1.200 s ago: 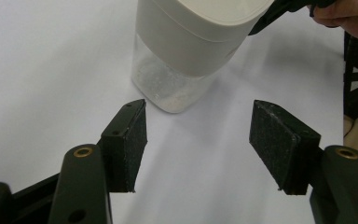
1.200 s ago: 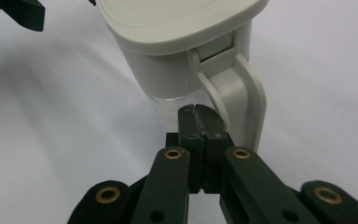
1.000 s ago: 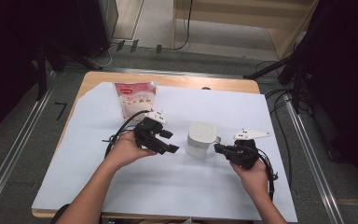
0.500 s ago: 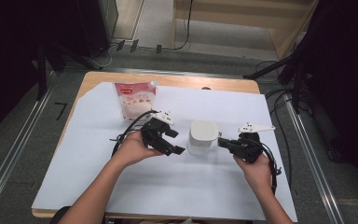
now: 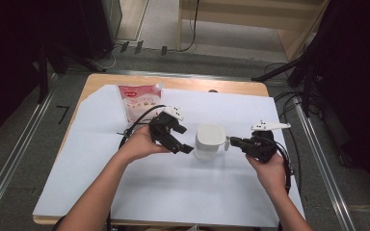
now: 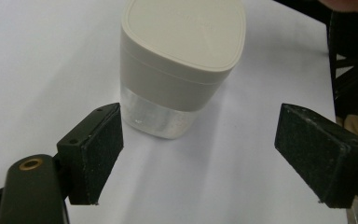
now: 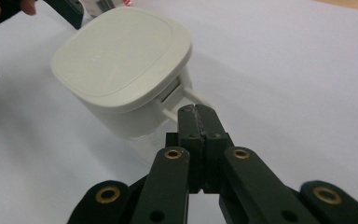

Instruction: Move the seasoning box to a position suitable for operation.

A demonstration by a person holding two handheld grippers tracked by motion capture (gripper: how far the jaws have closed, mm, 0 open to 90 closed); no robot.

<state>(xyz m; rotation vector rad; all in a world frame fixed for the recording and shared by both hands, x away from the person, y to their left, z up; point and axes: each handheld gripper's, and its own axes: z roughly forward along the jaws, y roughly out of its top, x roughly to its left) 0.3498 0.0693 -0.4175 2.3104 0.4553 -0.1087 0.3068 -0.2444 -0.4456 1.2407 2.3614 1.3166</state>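
Observation:
A cream container (image 5: 209, 139) with a rounded square lid and a clear lower part stands upright on the white sheet (image 5: 173, 192). The left gripper view shows the container (image 6: 182, 60) just ahead of my left gripper (image 6: 205, 154), whose pads are wide open and apart from it. From above, my left gripper (image 5: 186, 139) sits right beside the container's left side. My right gripper (image 5: 232, 142) reaches in from the right. Its jaws (image 7: 196, 114) are pressed together on the thin white latch loop sticking out of the container (image 7: 121, 65) under the lid.
A pink and white snack pouch (image 5: 137, 98) lies at the back left of the sheet. The wooden table edge (image 5: 183, 83) runs along the back. Black cables trail from both grippers. The floor drops away on all sides.
My left gripper has edged right, closer to the container. My right hand has shifted slightly right and back. The container stays where it was.

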